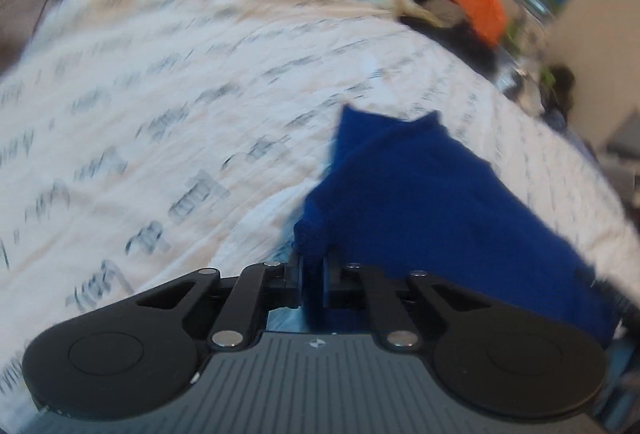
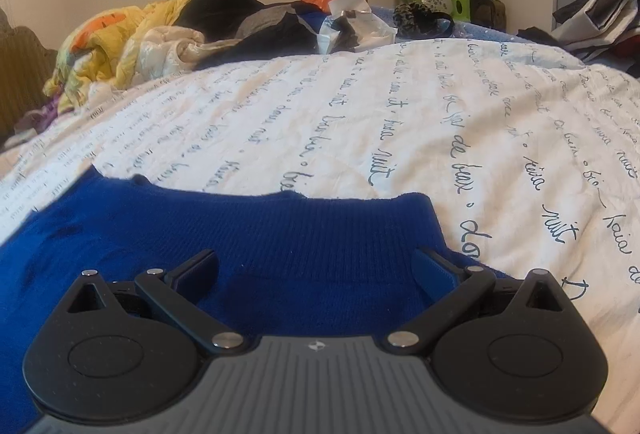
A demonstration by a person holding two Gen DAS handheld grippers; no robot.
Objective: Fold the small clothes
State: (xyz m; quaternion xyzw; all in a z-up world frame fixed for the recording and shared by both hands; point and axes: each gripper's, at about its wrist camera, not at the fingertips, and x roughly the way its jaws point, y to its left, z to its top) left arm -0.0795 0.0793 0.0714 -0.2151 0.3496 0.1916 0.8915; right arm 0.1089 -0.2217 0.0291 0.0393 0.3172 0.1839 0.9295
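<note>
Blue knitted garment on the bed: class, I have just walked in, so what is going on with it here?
A person is folding a blue knitted garment on a bedspread printed with handwriting. The left gripper is shut on a bunched edge of the fabric. The right gripper hangs open over the garment's ribbed end, gripping nothing. No finished fold shows yet. Other clothes are heaped at the far side of the bed.

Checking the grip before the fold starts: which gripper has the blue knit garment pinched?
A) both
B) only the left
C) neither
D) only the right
B: the left gripper has its fingers closed on a bunch of the blue knit garment, while the right gripper has its fingers spread wide over the cloth.
</note>
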